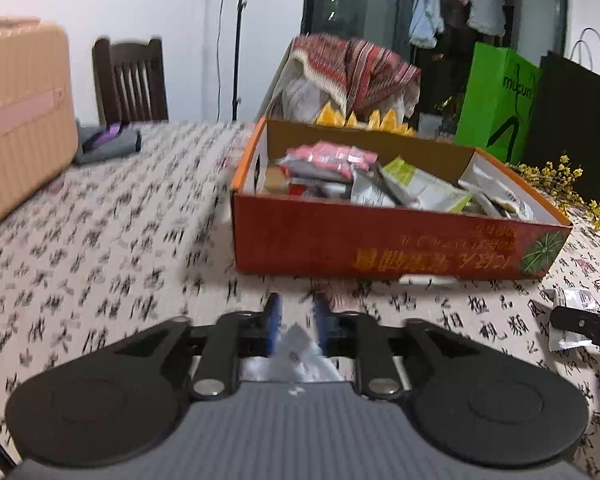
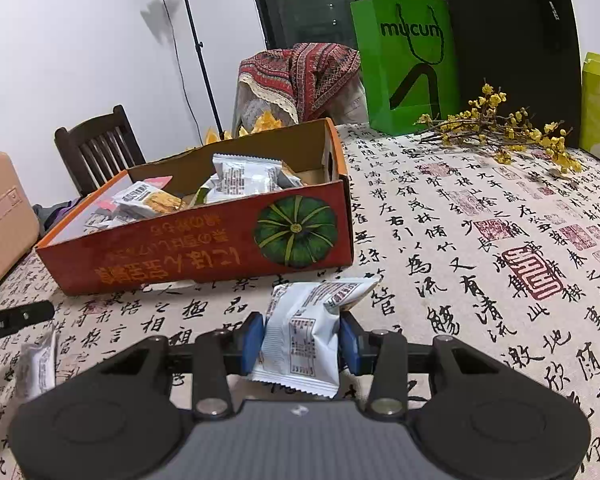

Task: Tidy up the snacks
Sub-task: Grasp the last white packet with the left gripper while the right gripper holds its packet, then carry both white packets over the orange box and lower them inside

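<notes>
Printed cloth tablecloth (image 2: 480, 216); matt cardboard box (image 2: 204, 248); glossy snack packet (image 2: 300, 340).

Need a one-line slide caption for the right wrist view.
Right gripper holds a white snack packet before the orange box.

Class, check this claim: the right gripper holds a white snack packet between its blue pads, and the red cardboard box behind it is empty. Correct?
Not quite. The right gripper does hold the white snack packet, but the red cardboard box is not empty: it holds several snack packets, as both wrist views show.
</notes>
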A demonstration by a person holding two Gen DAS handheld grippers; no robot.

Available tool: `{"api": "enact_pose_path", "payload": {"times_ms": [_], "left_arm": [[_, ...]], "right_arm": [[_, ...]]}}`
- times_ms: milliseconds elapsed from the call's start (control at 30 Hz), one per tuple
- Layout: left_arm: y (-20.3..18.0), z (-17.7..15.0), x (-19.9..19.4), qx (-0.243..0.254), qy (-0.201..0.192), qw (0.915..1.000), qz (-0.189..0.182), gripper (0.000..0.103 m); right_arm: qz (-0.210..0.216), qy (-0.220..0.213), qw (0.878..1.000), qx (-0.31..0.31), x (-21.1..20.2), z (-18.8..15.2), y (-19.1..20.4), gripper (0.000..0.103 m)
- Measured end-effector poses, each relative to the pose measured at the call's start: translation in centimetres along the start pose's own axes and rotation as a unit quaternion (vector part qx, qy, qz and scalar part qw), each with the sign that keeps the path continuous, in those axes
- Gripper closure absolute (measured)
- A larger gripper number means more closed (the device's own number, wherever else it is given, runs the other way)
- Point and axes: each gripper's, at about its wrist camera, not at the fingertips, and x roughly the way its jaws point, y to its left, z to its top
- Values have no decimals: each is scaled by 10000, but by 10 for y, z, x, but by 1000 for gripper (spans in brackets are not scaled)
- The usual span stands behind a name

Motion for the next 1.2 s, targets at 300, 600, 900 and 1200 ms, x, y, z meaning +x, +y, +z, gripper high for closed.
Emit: {"api": "enact_pose_path", "payload": {"times_ms": [300, 600, 900, 1200], "left_arm": [[-13, -22, -3, 32, 581, 9961, 669, 20], [-29, -26, -21, -24, 442, 9968, 660, 52], [-34, 5, -57, 25, -309, 9985, 441, 52], [-44, 66, -45, -85, -652, 9977, 134, 52]], "right_arm": [[143, -63, 9999, 2, -4, 0, 0, 62], [334, -119, 9994, -48, -10, -1, 3, 62], [552, -399, 9973, -288, -31, 5, 17, 63], [747, -868, 9930, -301, -43, 56, 38, 63]]}}
